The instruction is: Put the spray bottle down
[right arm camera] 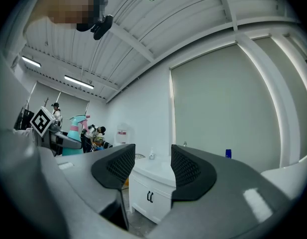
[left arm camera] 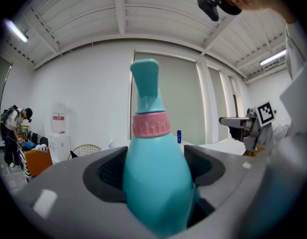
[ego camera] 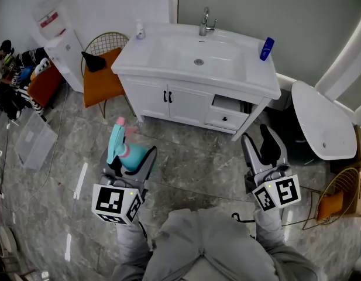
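Observation:
The spray bottle [ego camera: 123,148] is teal with a pink collar and a teal trigger head. My left gripper [ego camera: 133,157] is shut on its body and holds it upright above the grey marble floor, in front of the vanity. In the left gripper view the bottle [left arm camera: 154,183] fills the space between the two dark pads [left arm camera: 109,171] of the left gripper [left arm camera: 155,166]. My right gripper [ego camera: 261,148] hangs at the right with its jaws apart and nothing between them. In the right gripper view this gripper [right arm camera: 153,171] frames the vanity, and the bottle [right arm camera: 75,128] shows far left.
A white vanity [ego camera: 168,69] with sink and faucet stands ahead, one drawer [ego camera: 227,113] pulled open. A blue bottle [ego camera: 266,48] and a small white bottle [ego camera: 140,30] stand on it. An orange chair [ego camera: 104,81] and water dispenser [ego camera: 60,40] are left, a toilet [ego camera: 320,122] right.

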`<state>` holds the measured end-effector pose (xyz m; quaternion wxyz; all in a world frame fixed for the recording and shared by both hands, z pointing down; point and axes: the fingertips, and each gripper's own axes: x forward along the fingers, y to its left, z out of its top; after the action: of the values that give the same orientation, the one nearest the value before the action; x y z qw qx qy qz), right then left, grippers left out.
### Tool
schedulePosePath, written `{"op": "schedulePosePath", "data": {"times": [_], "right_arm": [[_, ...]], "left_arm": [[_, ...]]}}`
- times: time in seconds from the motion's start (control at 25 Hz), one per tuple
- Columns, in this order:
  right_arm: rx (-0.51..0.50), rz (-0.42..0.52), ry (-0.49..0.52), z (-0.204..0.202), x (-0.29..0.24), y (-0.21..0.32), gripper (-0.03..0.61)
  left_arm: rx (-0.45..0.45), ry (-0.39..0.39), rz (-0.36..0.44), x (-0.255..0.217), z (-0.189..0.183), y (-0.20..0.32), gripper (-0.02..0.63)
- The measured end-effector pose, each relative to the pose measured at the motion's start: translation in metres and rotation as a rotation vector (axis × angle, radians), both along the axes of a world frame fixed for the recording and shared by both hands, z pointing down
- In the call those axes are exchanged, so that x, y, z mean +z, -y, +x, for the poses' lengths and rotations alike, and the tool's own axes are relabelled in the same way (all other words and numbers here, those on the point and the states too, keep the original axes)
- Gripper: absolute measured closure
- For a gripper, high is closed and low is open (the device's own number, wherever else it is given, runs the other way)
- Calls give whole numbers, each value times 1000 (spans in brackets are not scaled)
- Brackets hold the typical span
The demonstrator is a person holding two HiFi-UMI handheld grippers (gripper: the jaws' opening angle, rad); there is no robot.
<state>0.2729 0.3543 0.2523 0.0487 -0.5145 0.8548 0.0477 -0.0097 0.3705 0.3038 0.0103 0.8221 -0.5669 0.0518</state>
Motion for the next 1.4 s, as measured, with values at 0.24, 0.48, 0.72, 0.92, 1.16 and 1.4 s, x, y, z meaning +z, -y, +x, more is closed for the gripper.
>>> {"op": "schedulePosePath", "data": {"times": [0.24,0.48,0.72,0.92,1.16,1.4], "right_arm": [[9,-1,27,-30,3,6,354],[27,-28,43,-48,11,16,354],[21,-34,46,-57,15,42,354],[-9,-37,51,-60,19,81,354],[-64,-53,49,-63,16,140,354],[-105,-61,57,-57,17,199,354]], "left_arm": [[20,12,14,-2,-26,11,209],[38,15,4,2,-43,26,209],[42,10,-7,9,-48,52,209],[26,12,-8,14,-45,86,209],[-8,15,-13,9,-41,136,209],[-48,7,-15,8,-32,187,209]]}}
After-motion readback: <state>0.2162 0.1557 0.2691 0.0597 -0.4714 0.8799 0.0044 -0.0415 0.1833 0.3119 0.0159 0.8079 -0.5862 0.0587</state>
